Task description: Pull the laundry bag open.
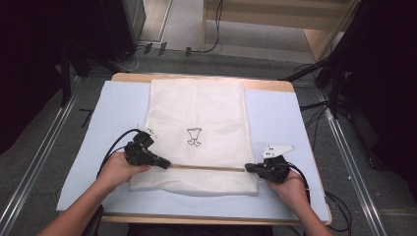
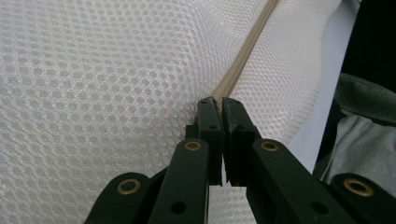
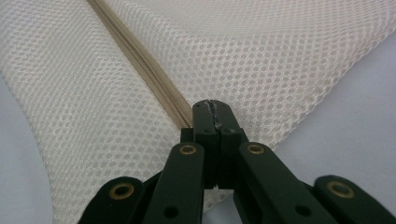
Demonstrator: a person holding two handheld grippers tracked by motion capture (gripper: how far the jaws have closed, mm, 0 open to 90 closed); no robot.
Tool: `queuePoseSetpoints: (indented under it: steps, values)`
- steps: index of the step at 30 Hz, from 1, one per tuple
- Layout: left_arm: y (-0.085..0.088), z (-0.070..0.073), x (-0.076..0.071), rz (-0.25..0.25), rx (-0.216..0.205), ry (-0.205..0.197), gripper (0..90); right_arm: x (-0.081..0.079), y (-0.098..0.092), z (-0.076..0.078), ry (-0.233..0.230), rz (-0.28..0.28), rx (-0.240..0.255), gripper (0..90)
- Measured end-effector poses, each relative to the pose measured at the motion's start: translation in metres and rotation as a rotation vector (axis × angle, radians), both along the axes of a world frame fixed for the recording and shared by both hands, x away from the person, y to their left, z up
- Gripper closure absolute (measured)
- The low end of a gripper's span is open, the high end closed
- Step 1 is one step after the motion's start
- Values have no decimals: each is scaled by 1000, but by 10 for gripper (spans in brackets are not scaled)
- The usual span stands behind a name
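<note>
A white mesh laundry bag (image 1: 196, 132) lay flat on the pale blue mat (image 1: 280, 123) in the middle of the table, its long axis running from the near edge to the far edge. A beige zipper (image 1: 206, 168) crossed it from left to right near its near end. A small black printed mark (image 1: 193, 136) sat near the bag's middle; what it depicted was hard to make out.

The left gripper (image 1: 166, 164) met the zipper's left end, its jaws pressed nearly together on the zipper (image 2: 236, 70). The right gripper (image 1: 248, 168) met the right end, jaws closed tight over the zipper (image 3: 140, 60). The zipper's slider could not be made out in either gripper view, being hidden by the jaw tips.
</note>
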State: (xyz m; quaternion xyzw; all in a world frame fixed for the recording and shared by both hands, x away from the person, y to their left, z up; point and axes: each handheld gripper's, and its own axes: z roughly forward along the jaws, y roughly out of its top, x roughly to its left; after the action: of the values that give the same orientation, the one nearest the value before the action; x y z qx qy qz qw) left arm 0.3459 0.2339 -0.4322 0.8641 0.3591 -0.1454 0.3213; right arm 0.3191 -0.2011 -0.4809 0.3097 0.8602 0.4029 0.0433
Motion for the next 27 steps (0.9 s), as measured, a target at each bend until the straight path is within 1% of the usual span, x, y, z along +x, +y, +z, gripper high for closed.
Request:
queuePoseSetpoints:
  steps: [2,3,4,5,6,7,8,9,10,11,12,14,15,16,17,19,21,24,25,26,27]
  values:
    - [-1,0,0,-7,10,2,890,0,0,0,-2,0,-1,900]
    - [-1,0,0,-1,32,-8,890,0,0,0,-2,0,-1,900]
    - [1,-1,0,-2,34,3,890,0,0,0,0,-2,-1,900]
    - [2,-1,0,6,36,-3,890,0,0,0,0,-3,-1,900]
    - [5,0,0,8,35,13,890,0,0,0,-1,-3,-1,900]
    - [8,0,-1,15,32,2,890,0,0,0,-1,-3,-1,900]
    - [11,1,-1,15,22,1,890,0,0,0,-1,-3,-1,900]
    - [14,2,-1,15,23,-2,890,0,0,0,0,-3,-1,900]
    - [18,3,-2,19,23,-17,890,0,0,0,0,-3,0,900]
    - [21,4,-3,16,17,-21,890,0,0,0,0,-3,1,900]
    - [24,5,-4,23,22,-45,889,0,0,0,-1,-2,-1,900]
    - [28,6,-6,10,16,-53,890,0,0,0,-2,-2,0,900]
    - [30,6,-7,14,28,-58,890,0,0,0,-3,-2,0,900]
    - [33,5,-7,14,27,-49,890,-1,0,0,-5,-1,0,900]
    - [37,5,-8,23,39,-53,890,-1,0,0,-7,1,-2,900]
    - [47,4,-9,44,41,-42,890,-1,0,0,-13,5,-3,900]
    - [60,4,-11,74,24,-34,890,-1,0,0,-11,2,-2,900]
    - [78,4,-14,108,8,-36,890,-1,0,0,-9,2,-1,900]
    - [84,4,-16,122,13,-40,890,-1,0,0,-8,1,-1,900]
    - [88,3,-17,135,8,-37,890,-1,0,0,-8,1,-1,900]
    - [95,3,-19,160,23,-50,890,-1,0,0,-7,1,0,900]
